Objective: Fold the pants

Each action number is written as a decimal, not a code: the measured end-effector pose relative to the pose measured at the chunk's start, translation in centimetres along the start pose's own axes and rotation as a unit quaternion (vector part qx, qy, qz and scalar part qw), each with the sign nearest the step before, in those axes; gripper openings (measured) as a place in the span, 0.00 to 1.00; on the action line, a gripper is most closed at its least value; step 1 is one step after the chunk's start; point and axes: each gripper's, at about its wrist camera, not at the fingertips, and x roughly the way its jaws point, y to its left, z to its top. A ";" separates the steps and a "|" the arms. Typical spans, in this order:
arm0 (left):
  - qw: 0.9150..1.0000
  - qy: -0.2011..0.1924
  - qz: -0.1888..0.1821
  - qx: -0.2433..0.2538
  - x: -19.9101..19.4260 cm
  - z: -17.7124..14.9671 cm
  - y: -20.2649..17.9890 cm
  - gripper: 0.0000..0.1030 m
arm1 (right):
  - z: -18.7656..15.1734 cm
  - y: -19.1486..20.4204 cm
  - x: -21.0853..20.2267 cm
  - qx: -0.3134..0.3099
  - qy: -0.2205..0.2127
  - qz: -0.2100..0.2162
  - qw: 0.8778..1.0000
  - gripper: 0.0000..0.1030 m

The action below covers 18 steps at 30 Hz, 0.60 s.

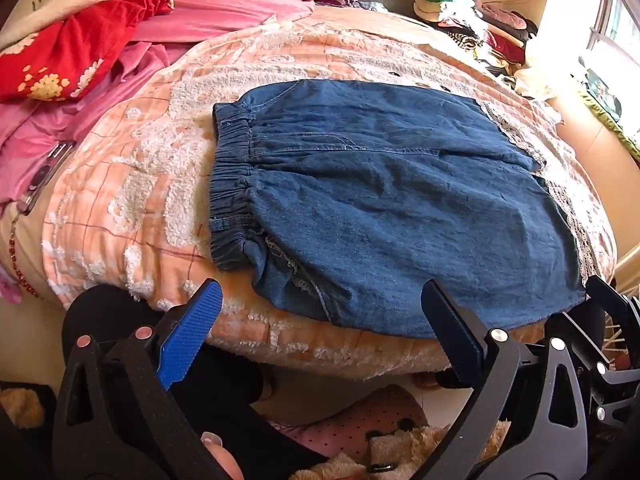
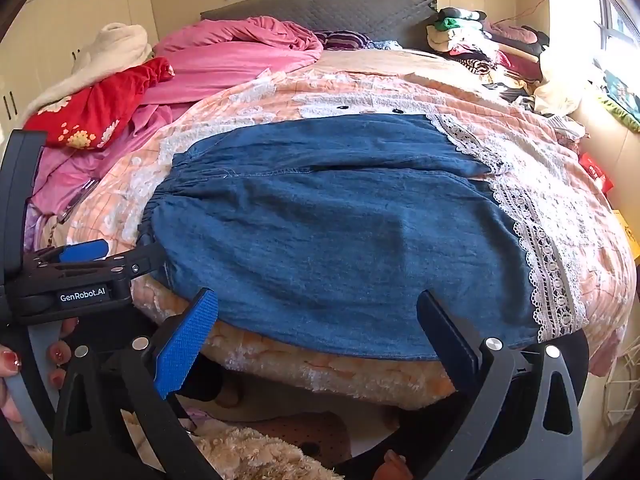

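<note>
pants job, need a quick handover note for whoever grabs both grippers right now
Left gripper: open, holding nothing, hovering at the near edge of the bed by the waistband end.
Right gripper: open, holding nothing, hovering over the near hem side.
Denim pants: lying flat on the peach blanket, elastic waistband to the left, lace-trimmed cuffs to the right, one leg apparently laid over the other.
Done: pants spread out, seemingly folded lengthwise.
Left: probably fold cuffs across to the waistband, then smooth.
</note>
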 end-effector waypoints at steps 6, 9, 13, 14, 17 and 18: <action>1.000 0.000 -0.006 0.001 -0.1 0.0 -0.1 0.91 | 0.1 0.0 -0.2 -0.002 -0.003 -0.004 1.000 0.96; 1.000 0.000 -0.007 0.002 -0.2 -0.1 -0.2 0.91 | 0.2 0.2 -0.2 -0.005 -0.002 -0.006 1.000 0.96; 1.000 -0.001 -0.008 0.002 -0.3 0.0 -0.1 0.91 | 0.2 0.3 -0.1 -0.004 0.000 -0.005 1.000 0.96; 1.000 -0.002 -0.008 0.002 -0.3 0.0 -0.1 0.91 | 0.2 0.3 -0.1 -0.005 0.000 -0.005 1.000 0.96; 1.000 -0.002 -0.008 0.002 -0.3 0.0 0.0 0.91 | 0.2 0.3 -0.1 -0.004 0.000 -0.005 1.000 0.96; 1.000 -0.002 -0.008 0.002 -0.3 0.0 -0.1 0.91 | 0.2 0.3 -0.1 -0.004 0.000 -0.005 1.000 0.96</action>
